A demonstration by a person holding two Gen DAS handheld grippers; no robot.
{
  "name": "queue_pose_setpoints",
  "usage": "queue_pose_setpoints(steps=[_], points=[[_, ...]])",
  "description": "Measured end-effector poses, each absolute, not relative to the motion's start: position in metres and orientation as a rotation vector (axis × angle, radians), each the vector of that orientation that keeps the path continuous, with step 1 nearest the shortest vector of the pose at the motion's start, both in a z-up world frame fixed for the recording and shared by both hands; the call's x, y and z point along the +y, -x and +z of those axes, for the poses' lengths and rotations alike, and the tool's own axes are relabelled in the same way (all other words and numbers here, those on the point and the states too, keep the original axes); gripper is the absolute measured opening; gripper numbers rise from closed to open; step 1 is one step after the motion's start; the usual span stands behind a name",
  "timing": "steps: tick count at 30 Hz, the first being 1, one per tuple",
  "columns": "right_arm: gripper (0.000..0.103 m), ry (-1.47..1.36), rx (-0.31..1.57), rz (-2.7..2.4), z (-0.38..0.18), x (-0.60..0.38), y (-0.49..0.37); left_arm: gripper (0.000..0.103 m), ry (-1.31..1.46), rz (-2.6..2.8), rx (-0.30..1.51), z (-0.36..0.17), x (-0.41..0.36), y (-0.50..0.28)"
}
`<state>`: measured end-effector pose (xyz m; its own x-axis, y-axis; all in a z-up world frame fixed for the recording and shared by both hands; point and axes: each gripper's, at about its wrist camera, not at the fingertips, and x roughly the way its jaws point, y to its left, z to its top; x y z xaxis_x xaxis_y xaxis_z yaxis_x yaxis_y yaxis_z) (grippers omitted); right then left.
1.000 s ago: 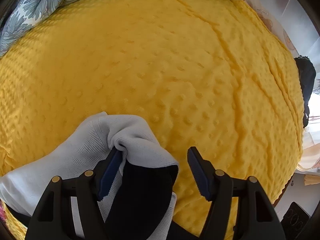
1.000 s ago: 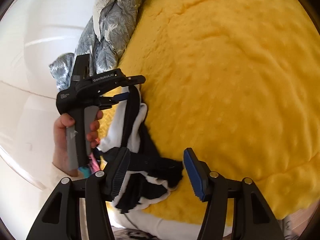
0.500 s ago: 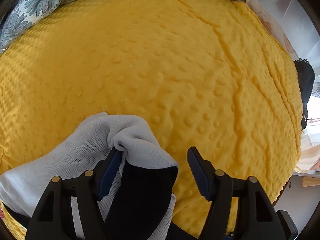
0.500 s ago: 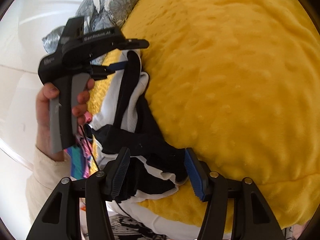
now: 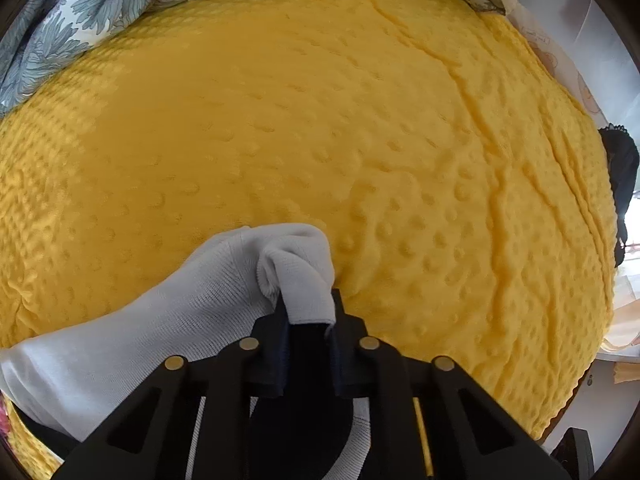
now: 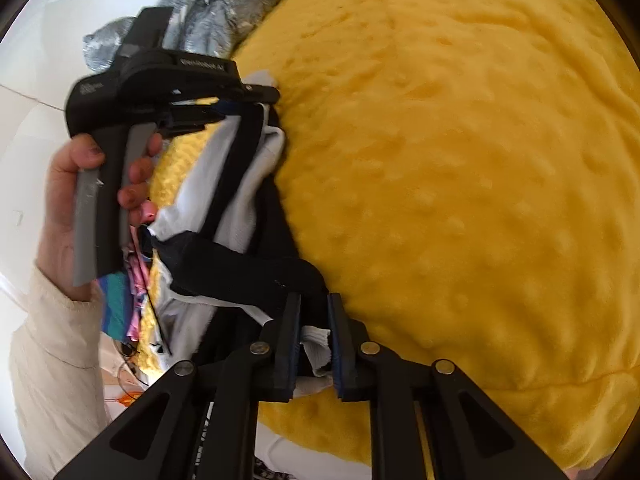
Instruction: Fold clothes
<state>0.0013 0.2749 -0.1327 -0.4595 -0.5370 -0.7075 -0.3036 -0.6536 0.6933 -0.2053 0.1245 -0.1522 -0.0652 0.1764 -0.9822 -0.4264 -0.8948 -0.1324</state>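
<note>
Both claws are clamped on the black-and-white garment (image 6: 240,208): left claw (image 5: 308,320) at its far end, right claw (image 6: 314,334) at its near end, above the yellow blanket (image 5: 360,140).

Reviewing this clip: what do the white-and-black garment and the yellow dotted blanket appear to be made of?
The white-and-black garment looks like a fine knit, probably cotton jersey: tiny ribbed loops show, finish matte. The yellow dotted blanket looks like plush minky fleece, likely synthetic: raised embossed bumps with a soft sheen. Both hand-held grippers, left and right, pinch the garment.

Crumpled white-and-black garment (image 5: 224,280) on the yellow blanket (image 5: 320,128).
</note>
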Motion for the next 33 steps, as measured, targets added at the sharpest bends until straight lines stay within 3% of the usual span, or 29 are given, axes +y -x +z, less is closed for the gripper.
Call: queue_pose_setpoints(steps=[7, 17, 24, 33], points=[[0.013, -1.338, -1.207, -2.208, -0.108, 0.258, -0.003, 0.014, 1.755, 2.048, 0.153, -0.122, 0.068, 0.197], [0.013, -1.026, -1.037, -2.15, -0.055, 0.201, 0.001, 0.014, 1.653, 2.201, -0.145, -0.032, -0.006, 0.237], [0.013, -0.951, -0.831, -1.971, -0.033, 0.103, 0.015, 0.014, 1.625, 2.299, -0.328, -0.05, -0.061, 0.255], [0.013, -1.098, -0.742, -1.83, -0.059, 0.028, 0.043, 0.014, 1.739, 2.322, -0.498, -0.094, -0.152, 0.247]])
